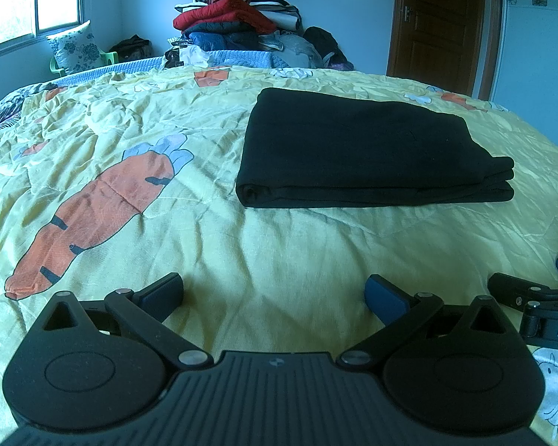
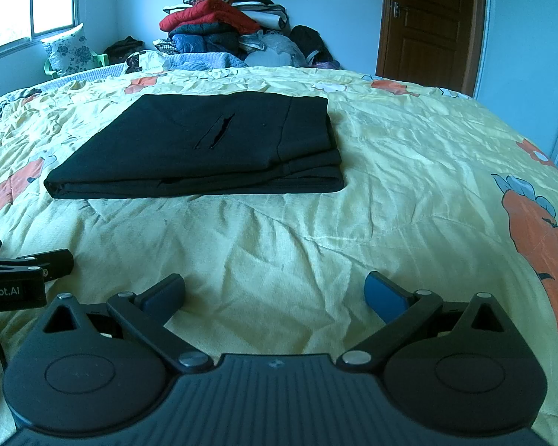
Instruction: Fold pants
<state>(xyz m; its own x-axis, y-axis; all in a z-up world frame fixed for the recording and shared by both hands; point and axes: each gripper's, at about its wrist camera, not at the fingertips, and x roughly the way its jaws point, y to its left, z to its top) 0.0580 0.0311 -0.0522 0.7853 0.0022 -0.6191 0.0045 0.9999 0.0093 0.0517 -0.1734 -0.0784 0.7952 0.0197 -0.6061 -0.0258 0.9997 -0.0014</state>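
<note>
Both tongs (image 1: 274, 293) (image 2: 275, 291) spread wide, empty, folded black pants (image 1: 364, 152) well ahead, bare bedspread (image 2: 279, 238) between.

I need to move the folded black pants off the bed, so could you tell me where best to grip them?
Probably the near edge of the pants, approached from the front: the stacked layers end there, so the right gripper pinches them all together.
</note>
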